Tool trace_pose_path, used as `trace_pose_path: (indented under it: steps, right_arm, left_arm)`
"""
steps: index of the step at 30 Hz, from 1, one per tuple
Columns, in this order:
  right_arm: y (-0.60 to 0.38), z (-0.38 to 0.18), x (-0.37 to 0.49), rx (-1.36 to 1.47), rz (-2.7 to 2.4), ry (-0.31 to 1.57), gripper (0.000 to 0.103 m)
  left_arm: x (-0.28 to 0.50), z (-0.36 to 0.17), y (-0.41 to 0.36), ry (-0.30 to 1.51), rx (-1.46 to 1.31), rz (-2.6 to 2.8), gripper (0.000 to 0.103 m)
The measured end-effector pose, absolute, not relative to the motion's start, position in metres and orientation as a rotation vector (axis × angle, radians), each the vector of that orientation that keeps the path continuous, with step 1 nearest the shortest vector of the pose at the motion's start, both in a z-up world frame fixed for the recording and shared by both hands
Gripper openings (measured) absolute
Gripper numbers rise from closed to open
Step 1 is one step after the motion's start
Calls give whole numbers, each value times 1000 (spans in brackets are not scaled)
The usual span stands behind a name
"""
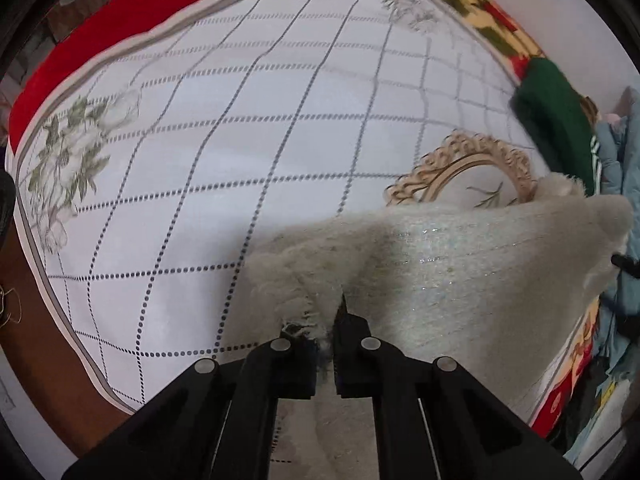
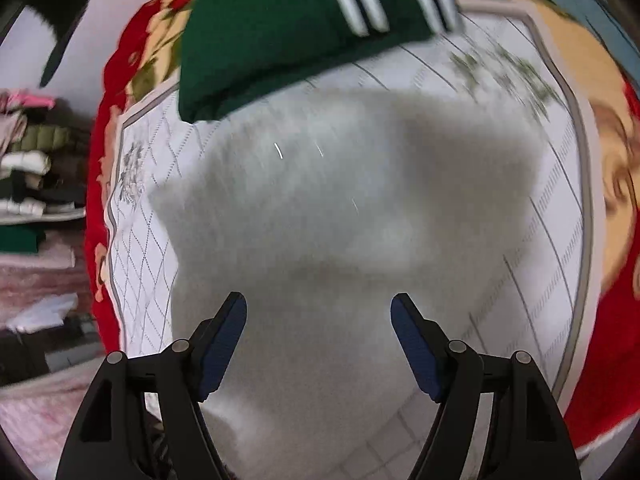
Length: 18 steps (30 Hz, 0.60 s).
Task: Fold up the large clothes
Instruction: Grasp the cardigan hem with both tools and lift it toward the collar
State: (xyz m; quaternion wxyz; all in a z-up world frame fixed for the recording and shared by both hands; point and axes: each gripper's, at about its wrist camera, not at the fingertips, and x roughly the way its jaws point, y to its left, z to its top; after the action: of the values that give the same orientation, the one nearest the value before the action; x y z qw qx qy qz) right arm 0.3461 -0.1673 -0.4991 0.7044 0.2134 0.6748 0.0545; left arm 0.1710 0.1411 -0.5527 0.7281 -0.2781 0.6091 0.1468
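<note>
A fluffy white garment [image 1: 448, 256] with glittery threads lies on the white checked bedspread [image 1: 240, 128]. My left gripper [image 1: 326, 320] is shut on a fuzzy edge of it and holds that edge just above the bed. In the right wrist view the same white garment [image 2: 344, 208] lies spread and blurred on the bedspread [image 2: 532, 264]. My right gripper [image 2: 319, 312] is open just above the garment, with nothing between its blue pads [image 2: 224, 340].
A folded green garment [image 2: 280, 28] with white stripes lies at the far edge of the bed; it also shows in the left wrist view [image 1: 556, 120]. A red floral blanket [image 1: 100, 28] lies under the bedspread. Stacked clothes [image 2: 28, 168] sit off the bed.
</note>
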Motion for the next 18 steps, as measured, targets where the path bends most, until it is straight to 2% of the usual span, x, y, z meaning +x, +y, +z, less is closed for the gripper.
trace_pose_path:
  steps: [1, 2, 9, 11, 13, 14, 15, 16, 17, 18]
  right_arm:
    - [-161, -504, 357, 457, 146, 1494, 36]
    - [-153, -511, 367, 436, 157, 1498, 28]
    - [-105, -598, 434, 287, 138, 1589, 18]
    - [-105, -596, 444, 296, 132, 1639, 18]
    - [-112, -571, 445, 298, 151, 1663, 18]
    - [-116, -555, 441, 316, 174, 1641, 18]
    - [-120, -536, 435, 338, 207, 1604, 22]
    - [-123, -519, 429, 352, 244, 1573, 39]
    - [-124, -508, 424, 358, 270, 1547, 52]
    - [-123, -500, 419, 357, 287, 1523, 78]
  left_arm:
    - [174, -557, 141, 1348, -619, 324, 3]
    - [175, -562, 142, 1358, -621, 322, 3]
    - [180, -582, 134, 1386, -573, 270, 5]
    - [182, -580, 137, 1403, -578, 272, 10]
    - [183, -570, 143, 1408, -594, 290, 11]
    - [182, -562, 147, 1397, -612, 301, 15]
    - [179, -552, 151, 1365, -637, 314, 25]
    - [175, -539, 158, 1317, -656, 339, 34]
    - [171, -529, 164, 1280, -673, 357, 64]
    - [167, -518, 171, 1243, -690, 374, 92]
